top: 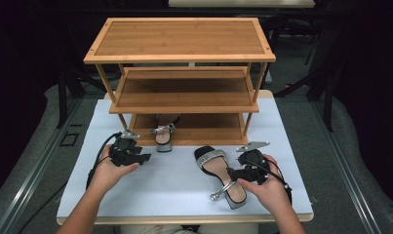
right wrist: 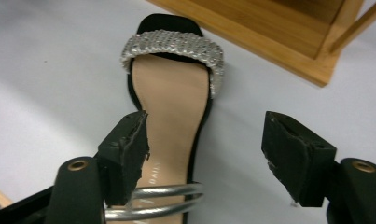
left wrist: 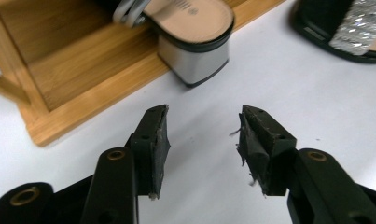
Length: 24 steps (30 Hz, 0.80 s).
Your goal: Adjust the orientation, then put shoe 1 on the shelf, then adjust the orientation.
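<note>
On the white table (top: 174, 195), in front of the three-shelf bamboo rack (top: 184, 92): the black sandal (top: 218, 170) with a glittering silver toe band, lying on its sole well clear of the rack's front edge, toe toward the shelves and heel toward the person. Seen close in the right gripper view as a tan insole under the silver band, with the silver ankle strap (right wrist: 162, 200) looped across at the bottom.

Above that sandal's heel end: the right gripper (right wrist: 204, 135), held in the right hand (top: 267, 187), jaws spread wide and released. One pad over the edge of the insole just above the strap, the other off to the side over bare table; neither pressing on the shoe.

At the left of the table, near the rack's lower corner: the left gripper (left wrist: 204, 126), cupped in the left hand (top: 108, 173), also released, jaws parted with only bare table between the worn black pads. Points toward the second sandal (top: 164, 136), well short of it.

On the bottom shelf, near its left end: that second sandal, matching the first, its silver block heel (left wrist: 195, 60) overhanging the front edge of the shelf and reaching down to the table, strap bunched above. Middle and top shelves bare wood.
</note>
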{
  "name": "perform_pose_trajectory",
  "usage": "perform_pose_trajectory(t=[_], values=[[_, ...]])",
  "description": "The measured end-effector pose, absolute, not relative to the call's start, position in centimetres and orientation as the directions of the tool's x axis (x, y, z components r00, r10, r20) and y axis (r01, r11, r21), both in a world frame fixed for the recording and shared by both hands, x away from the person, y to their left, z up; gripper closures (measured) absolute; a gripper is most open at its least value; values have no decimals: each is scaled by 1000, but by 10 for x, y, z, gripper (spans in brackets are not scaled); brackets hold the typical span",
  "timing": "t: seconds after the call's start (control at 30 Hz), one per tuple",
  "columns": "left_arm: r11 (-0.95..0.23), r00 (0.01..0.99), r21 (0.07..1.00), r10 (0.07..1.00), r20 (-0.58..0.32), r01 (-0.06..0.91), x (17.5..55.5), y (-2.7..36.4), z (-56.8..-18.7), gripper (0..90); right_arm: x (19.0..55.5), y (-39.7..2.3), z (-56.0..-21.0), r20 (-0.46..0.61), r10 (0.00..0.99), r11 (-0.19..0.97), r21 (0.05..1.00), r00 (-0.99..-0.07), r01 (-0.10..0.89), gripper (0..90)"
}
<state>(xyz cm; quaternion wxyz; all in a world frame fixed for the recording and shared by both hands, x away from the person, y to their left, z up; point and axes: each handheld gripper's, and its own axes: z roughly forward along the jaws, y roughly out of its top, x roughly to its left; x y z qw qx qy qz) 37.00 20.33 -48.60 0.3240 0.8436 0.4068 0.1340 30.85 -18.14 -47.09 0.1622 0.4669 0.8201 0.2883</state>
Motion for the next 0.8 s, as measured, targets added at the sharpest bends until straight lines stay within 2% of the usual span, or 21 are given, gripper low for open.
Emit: perform_pose_trajectory(t=[0.1, 0.2, 0.33, 0.47, 0.53, 0.6, 0.8], values=[[-464, 649, 669, 760, -35, 580, 369, 205, -483, 469, 311, -176, -472, 8, 860, 404, 600, -511, 690, 280], [-451, 625, 654, 780, -42, 607, 372, 209, -483, 436, 313, -172, -475, 15, 853, 417, 582, -521, 698, 260], [-425, 598, 650, 799, -57, 630, 375, 215, -483, 424, 315, -170, -476, 36, 843, 420, 580, -537, 698, 227], [-428, 587, 649, 809, -35, 629, 378, 222, -482, 409, 317, -168, -476, 38, 837, 428, 576, -546, 697, 155], [-432, 587, 648, 809, -28, 627, 378, 222, -481, 405, 317, -167, -476, 36, 831, 434, 582, -555, 688, 147], [-430, 582, 650, 813, -24, 627, 378, 223, -481, 405, 317, -166, -475, 23, 825, 449, 580, -564, 680, 163], [-433, 591, 647, 806, -34, 627, 377, 223, -479, 405, 322, -165, -478, 36, 824, 455, 552, -565, 699, 299]])
